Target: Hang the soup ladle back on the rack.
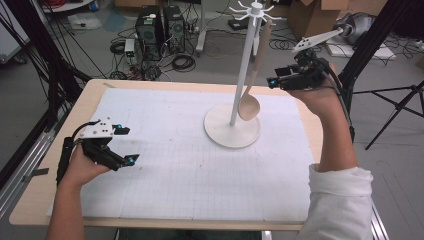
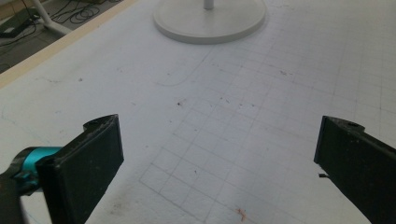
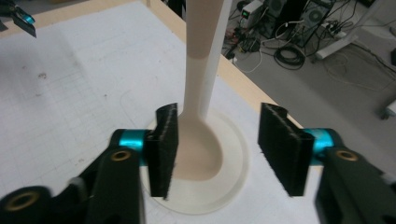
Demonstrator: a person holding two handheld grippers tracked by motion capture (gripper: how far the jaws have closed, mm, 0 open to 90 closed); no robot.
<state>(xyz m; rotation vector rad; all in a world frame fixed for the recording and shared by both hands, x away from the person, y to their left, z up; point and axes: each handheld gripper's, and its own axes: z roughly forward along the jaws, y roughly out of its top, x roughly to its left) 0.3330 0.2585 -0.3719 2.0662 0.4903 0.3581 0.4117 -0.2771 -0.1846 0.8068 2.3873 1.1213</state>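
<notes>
Nearest the person, the left gripper [image 1: 124, 145] rests low over the white gridded mat [image 1: 190, 170] on the counter [image 1: 37, 197], its fingers [image 2: 88, 163] spread wide with nothing between them. Farther off, the right gripper [image 1: 274, 80] is raised beside the rack, fingers [image 3: 166, 147] parted and not pressing on anything. The wooden spoon [image 1: 250, 102], smooth and pale with a rounded bowl, hangs from the white rack [image 1: 244, 75] just beyond those fingers, bowl down over the round flat base [image 1: 222, 135].
</notes>
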